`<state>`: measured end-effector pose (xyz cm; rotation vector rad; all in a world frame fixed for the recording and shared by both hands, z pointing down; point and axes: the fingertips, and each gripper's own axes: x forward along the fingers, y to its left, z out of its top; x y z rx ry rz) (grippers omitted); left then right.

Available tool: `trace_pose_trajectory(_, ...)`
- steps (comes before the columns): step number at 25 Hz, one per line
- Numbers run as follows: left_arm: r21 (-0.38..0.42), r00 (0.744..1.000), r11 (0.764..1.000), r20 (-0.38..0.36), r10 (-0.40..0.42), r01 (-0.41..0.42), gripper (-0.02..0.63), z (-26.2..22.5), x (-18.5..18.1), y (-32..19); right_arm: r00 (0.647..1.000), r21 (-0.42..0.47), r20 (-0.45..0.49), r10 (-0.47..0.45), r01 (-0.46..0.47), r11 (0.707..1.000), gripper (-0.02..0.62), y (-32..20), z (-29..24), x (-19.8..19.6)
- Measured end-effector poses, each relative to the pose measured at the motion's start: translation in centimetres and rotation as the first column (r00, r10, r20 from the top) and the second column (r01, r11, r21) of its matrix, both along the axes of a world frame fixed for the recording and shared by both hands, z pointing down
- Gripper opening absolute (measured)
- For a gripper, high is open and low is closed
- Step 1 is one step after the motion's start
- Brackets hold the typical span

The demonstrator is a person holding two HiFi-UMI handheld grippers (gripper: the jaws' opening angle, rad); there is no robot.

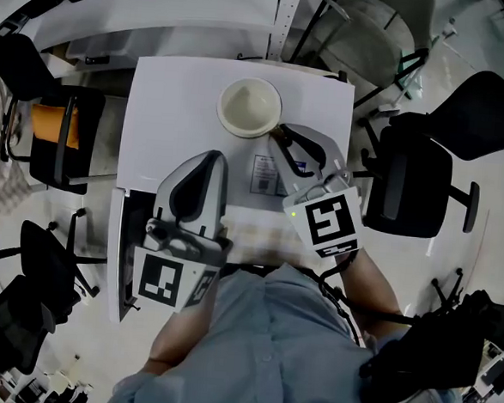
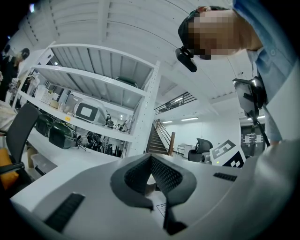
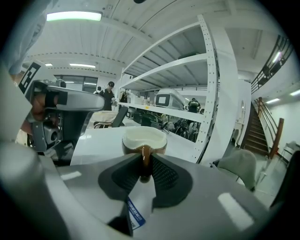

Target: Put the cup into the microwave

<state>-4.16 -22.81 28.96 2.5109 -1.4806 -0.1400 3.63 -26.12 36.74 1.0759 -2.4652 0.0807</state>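
Observation:
A cup [image 1: 250,107], cream inside and brown outside, stands on the white top of the microwave [image 1: 168,113] near its far edge. My right gripper [image 1: 278,131] reaches it from the near right and is shut on the cup's brown handle; in the right gripper view the handle [image 3: 145,161] sits pinched between the dark pads, with the cup [image 3: 144,136] just beyond. My left gripper [image 1: 209,156] hovers over the near left part of the microwave top with its jaws together and nothing in them; its tips [image 2: 151,158] meet in the left gripper view.
The microwave door [image 1: 116,256] stands swung out at the near left. Black office chairs surround the spot, one with an orange cushion [image 1: 55,127] at left and another [image 1: 417,182] at right. A white desk [image 1: 162,9] lies behind. White shelving [image 3: 215,84] rises beyond.

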Motion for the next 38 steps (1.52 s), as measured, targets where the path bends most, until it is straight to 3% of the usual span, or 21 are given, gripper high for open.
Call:
trace_pose_trajectory(8,0.005,1.000,1.000,0.007,-0.010,0.010,0.005,-0.5,-0.2,0.3,0.998,0.002,0.062,-0.007,0.006,1.000,0.061,0.5,-1.0,-0.3)
trace_pose_trajectory(17,0.012,1.000,1.000,0.000,-0.015,0.015,0.005,-0.6,-0.2,0.9,0.999,-0.085,-0.003,0.035,-0.035,0.996,0.069,0.8,0.3,0.3)
trace_pose_trajectory(23,0.013,1.000,1.000,-0.010,-0.023,0.023,0.005,-0.6,-0.4,1.2,1.000,-0.186,-0.015,0.024,-0.026,0.982,0.141,0.5,1.4,-0.1)
trace_pose_trajectory(26,0.013,1.000,1.000,-0.014,-0.025,0.025,0.005,-0.6,-0.6,1.2,0.999,-0.137,-0.045,0.021,-0.027,0.990,0.138,0.4,1.2,-0.4)
trace_pose_trajectory(29,0.009,1.000,1.000,-0.016,-0.024,0.024,0.005,-0.6,-0.6,1.2,0.997,-0.089,-0.067,0.034,-0.040,0.995,0.071,0.2,1.2,-0.6)
trace_pose_trajectory(34,0.017,0.999,1.000,-0.029,-0.016,0.016,0.005,-0.9,-0.5,1.2,0.999,-0.100,0.005,0.053,-0.052,0.994,0.052,0.0,1.0,-0.5)
trace_pose_trajectory(38,0.010,1.000,1.000,-0.015,-0.021,0.021,0.005,-0.6,-0.6,1.3,0.998,-0.048,0.024,0.063,-0.062,0.997,0.048,0.3,0.4,-0.4)
